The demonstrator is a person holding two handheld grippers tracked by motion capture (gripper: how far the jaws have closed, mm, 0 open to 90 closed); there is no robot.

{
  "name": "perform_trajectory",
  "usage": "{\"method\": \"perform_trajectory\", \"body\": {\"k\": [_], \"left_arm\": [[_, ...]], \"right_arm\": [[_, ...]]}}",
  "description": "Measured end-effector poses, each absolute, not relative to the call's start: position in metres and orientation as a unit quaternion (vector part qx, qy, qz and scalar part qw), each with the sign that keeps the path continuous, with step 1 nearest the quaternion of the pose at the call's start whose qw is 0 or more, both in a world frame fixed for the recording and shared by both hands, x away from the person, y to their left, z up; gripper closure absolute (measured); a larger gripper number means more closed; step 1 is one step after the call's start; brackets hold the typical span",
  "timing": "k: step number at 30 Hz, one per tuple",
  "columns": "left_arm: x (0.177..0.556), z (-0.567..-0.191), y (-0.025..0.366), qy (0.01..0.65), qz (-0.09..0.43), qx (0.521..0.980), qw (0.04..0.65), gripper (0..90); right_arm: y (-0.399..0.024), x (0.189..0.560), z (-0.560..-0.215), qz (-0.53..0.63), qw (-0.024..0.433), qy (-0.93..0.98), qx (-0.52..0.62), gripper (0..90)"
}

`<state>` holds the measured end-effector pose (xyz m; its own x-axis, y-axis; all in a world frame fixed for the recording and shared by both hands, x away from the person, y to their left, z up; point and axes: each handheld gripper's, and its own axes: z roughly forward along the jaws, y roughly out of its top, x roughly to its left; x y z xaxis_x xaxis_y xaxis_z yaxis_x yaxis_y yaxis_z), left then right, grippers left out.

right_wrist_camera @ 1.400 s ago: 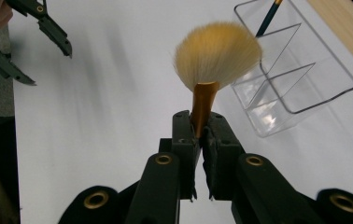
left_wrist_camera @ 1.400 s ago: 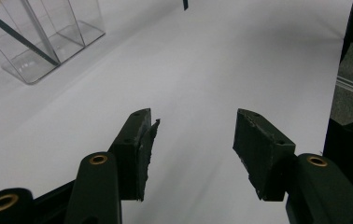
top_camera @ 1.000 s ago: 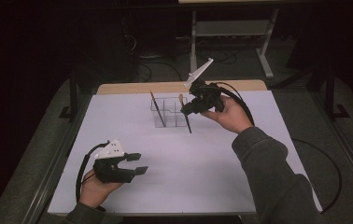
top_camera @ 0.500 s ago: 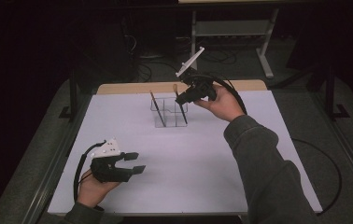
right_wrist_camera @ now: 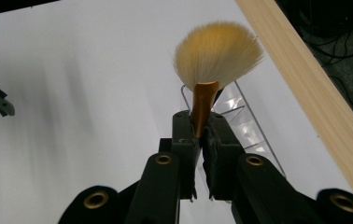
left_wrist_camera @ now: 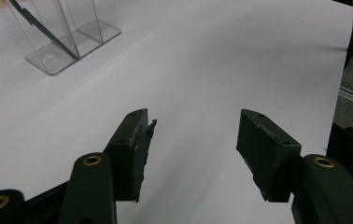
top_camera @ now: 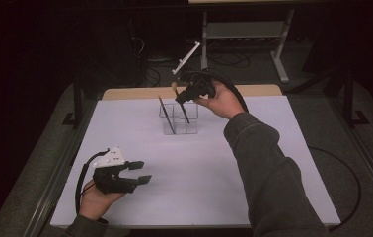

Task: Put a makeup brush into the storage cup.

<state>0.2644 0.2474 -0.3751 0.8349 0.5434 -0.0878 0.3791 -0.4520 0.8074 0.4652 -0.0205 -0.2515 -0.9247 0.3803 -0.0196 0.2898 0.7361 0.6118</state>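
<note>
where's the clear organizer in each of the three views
High view: the clear organizer stands at the table's far middle, under the right gripper, with a dark brush leaning in it.
Left gripper view: top left corner, far beyond the open jaws.
Right gripper view: partly hidden behind the jaws, its clear walls showing right of the fan brush clamped there.
Shared landmark: the white table cover.

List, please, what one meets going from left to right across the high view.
Left gripper → thin dark brush leaning in the clear organizer → right gripper, shut on a fan brush → grey sleeve.
</note>
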Motion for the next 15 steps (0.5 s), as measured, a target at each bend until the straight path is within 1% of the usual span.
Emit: {"method": "perform_trajectory", "body": {"k": [8, 15], "left_arm": [[0.265, -0.376, 0.250, 0.273, 0.093, 0.845, 0.450, 43.3], [0.265, -0.375, 0.250, 0.272, 0.090, 0.843, 0.456, 41.0]], "right_arm": [[-0.016, 0.474, -0.247, 0.319, 0.079, 0.925, 0.192, 82.9], [-0.012, 0.483, -0.248, 0.321, 0.083, 0.923, 0.195, 82.9]]}}
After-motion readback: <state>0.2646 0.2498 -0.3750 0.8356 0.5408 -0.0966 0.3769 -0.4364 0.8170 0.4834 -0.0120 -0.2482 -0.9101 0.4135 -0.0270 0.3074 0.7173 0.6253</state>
